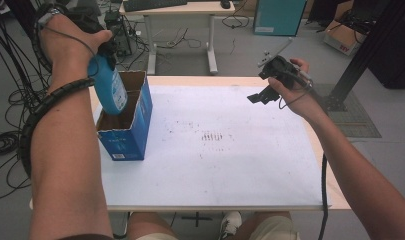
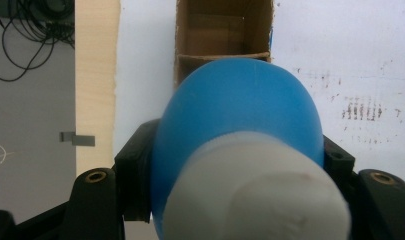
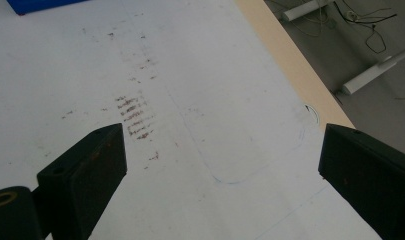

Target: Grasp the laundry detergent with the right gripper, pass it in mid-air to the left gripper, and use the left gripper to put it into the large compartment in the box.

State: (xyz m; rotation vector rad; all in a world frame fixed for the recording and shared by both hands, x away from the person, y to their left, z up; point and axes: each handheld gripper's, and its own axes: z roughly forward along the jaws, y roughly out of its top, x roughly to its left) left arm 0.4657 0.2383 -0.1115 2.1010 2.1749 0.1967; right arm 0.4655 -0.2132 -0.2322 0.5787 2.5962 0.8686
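At the far left of the high view, the person's left arm is reaching in over the bench edge, a black coiled cable winding around the forearm. The left gripper [image 1: 106, 50] is hanging over the open blue cardboard box [image 1: 135, 131], its fingers clenching the upper part of a blue bottle [image 1: 109, 89]. The bottle is smooth, rounded plastic in a bright sky blue, with a pale label patch on its side and a white cap at the top. It is pointing bottom-down, slightly tilted, with its lower end dipping inside the box's open top at the left side. In the left gripper view the bottle [image 2: 240, 110] is bulging between the two black fingers [image 2: 132, 175], pressed by both, with its white cap [image 2: 255, 195] nearest the camera and the brown inner walls of the box [image 2: 222, 30] lying beyond it.

The box is standing upright near the left edge of the white sheet [image 1: 230, 150] that is covering the bench [image 1: 335, 197]; dark smudges are marking the sheet's middle.

To the right, the right gripper [image 1: 262, 95] is hovering above the sheet's far right part, well apart from the box. Its fingers [image 3: 92, 165] are standing released and wide, nothing between them, with the smudged sheet below.
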